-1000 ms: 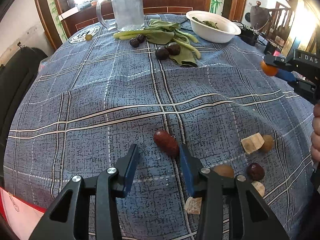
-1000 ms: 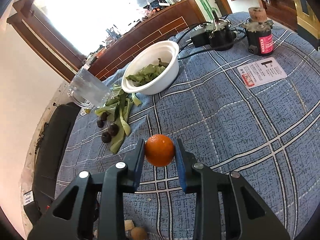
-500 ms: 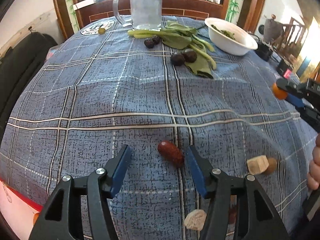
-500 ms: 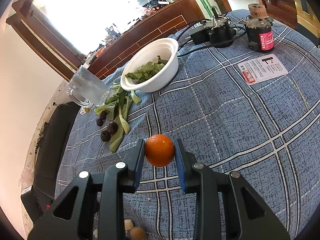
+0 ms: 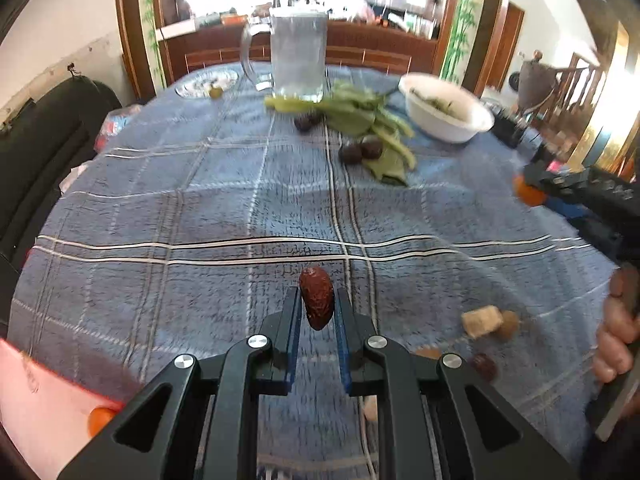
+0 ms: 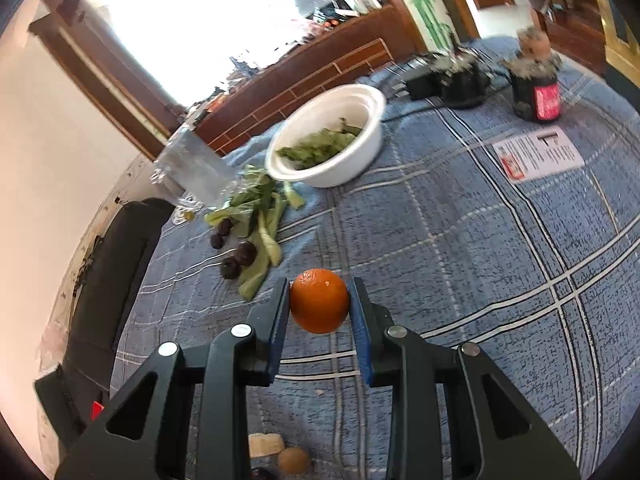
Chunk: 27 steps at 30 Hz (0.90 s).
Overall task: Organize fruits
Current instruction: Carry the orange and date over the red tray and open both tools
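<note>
Two grippers, L (image 5: 317, 304) pinching red date (image 5: 317, 298), R (image 6: 320, 304) clamping orange (image 6: 319, 300)

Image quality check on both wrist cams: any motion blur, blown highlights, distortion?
Left wrist view: motion blur smears the glass mug and white bowl; the red date in the left gripper stays sharp; window overexposed. Right wrist view: the orange in the right gripper is crisp, the white bowl and far clutter are smeared, window blown out. Both views bend strongly, fisheye style.
</note>
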Available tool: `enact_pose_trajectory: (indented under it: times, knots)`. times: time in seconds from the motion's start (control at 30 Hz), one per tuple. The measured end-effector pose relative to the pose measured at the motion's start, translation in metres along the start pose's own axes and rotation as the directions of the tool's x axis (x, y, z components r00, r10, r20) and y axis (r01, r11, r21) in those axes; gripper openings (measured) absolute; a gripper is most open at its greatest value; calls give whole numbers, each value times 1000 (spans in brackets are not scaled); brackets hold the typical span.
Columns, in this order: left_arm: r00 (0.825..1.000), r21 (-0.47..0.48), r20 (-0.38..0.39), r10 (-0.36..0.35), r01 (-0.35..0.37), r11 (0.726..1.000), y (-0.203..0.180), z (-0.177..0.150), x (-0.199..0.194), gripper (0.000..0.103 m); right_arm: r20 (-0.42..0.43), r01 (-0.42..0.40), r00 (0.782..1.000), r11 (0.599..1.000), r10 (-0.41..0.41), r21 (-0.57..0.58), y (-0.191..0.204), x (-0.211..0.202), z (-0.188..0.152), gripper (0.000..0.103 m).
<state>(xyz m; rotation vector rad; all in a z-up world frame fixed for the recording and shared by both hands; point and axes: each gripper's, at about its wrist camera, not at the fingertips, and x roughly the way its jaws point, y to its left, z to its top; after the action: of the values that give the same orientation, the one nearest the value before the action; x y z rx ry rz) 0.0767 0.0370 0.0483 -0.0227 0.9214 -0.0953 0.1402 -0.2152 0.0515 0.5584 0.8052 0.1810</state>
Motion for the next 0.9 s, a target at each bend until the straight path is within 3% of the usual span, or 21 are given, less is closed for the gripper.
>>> enact_pose_trajectory:
  times: [0.2, 0.4, 0.53, 0.73, 0.9]
  knots:
    - [989, -23, 139, -41, 44, 999, 18, -28, -88, 15, -12, -75, 997, 989, 75, -127, 50, -16, -17, 32]
    - [966, -90, 244, 87, -67, 994, 67, -74, -161, 15, -75, -226, 974, 921, 214, -316, 137, -39, -65, 32]
    - [952, -175, 248, 181, -140, 975, 110, -101, -185, 15, -166, -349, 936, 866, 309, -357, 186, -47, -108, 32]
    - [940, -254, 207, 269, -214, 943, 154, -126, -187, 15, -314, -472, 874, 803, 371, -364, 240, -48, -173, 32]
    - [939, -274, 181, 293, -238, 932, 172, -140, -179, 15, -370, -497, 857, 767, 359, -406, 272, -46, -225, 32]
